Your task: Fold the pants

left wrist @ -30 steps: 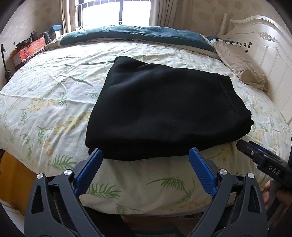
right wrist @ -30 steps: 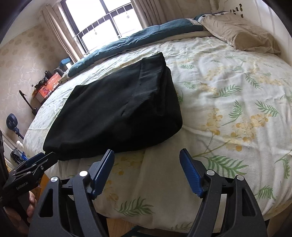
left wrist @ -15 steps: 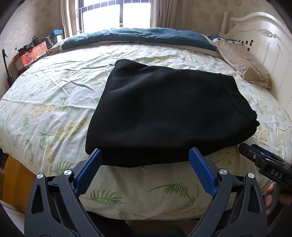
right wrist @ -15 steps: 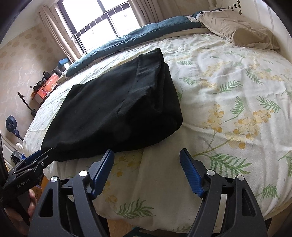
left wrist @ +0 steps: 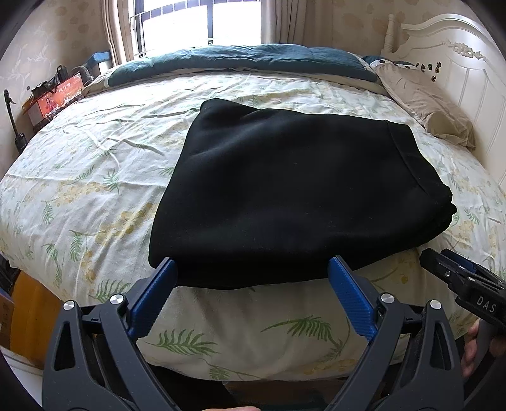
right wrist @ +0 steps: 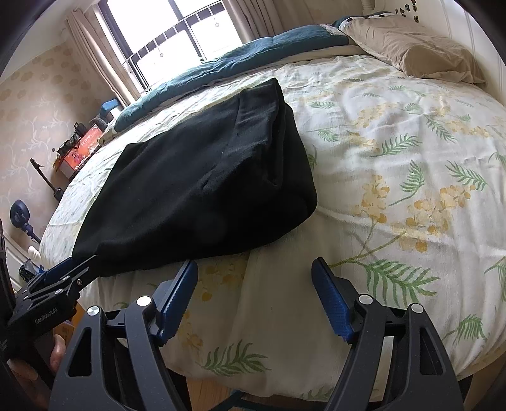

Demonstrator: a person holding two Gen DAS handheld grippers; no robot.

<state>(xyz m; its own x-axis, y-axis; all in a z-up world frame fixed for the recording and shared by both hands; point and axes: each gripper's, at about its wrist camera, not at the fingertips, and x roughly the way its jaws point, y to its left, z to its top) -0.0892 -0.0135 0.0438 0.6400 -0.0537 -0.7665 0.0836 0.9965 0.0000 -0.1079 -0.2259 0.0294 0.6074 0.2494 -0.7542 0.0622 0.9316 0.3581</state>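
Folded black fleece pants [left wrist: 284, 196] on floral-sheeted bed [left wrist: 79, 177], left hand-held gripper [left wrist: 249, 294] and right hand-held gripper [right wrist: 254, 297] both spread wide, grasping nothing

A: Light source? Daylight only, from the window [left wrist: 202, 28] at the far side. Panes blown out white, no detail behind the bars.

B: Noted. Bedspread [left wrist: 95, 177] evenly bright, creases throwing soft, shallow shadows. Black pants [left wrist: 284, 189] read nearly flat; folds barely resolve, slightly better in the right wrist view [right wrist: 205, 177].

A: Distortion? Strong fisheye: bed edge bows, dark vignette in all corners.

B: Focus sharp mid-frame. Near gripper fingers [left wrist: 151, 297] crisp; small glints on their screws. Soft shadow under the pants' near edge. No motion blur.
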